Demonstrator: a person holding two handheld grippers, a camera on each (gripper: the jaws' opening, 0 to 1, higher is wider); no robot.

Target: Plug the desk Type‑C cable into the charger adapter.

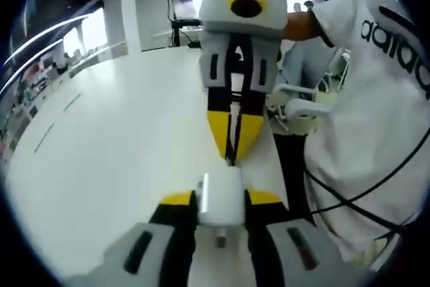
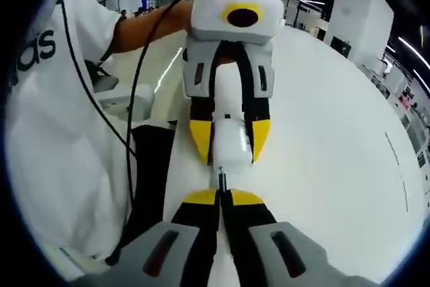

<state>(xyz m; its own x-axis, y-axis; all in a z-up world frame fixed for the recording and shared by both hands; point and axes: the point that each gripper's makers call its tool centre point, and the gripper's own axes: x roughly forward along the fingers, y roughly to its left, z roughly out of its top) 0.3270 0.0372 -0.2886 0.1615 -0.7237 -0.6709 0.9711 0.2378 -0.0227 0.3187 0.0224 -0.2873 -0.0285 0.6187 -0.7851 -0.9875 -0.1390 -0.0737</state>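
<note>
**Plug at the adapter's mouth, alignment at risk**

The left gripper [image 1: 220, 199] has its jaws clenched on the white adapter [image 1: 220, 196], held above the white surface [image 1: 114, 159]. Facing it, the right gripper [image 2: 220, 196] has its jaws pinched on the cable [image 2: 221, 181] just behind the plug, whose tip sits at the adapter's lower face.

What could go wrong: both parts are held in the air by separate hands, so a slight tilt of either gripper would set the plug against the port's rim instead of into it. Pushing then could bend the plug, or make it slide back between the narrow jaw tips. The adapter's smooth shell might also slip in its grip under the push.

The right gripper view shows the metal plug tip at the adapter, though it is too small to tell whether it has entered the port. The left gripper view shows instead the dark cable running up between the right gripper's jaws away from the adapter, and the adapter's rear end with a small metal stub.
</note>
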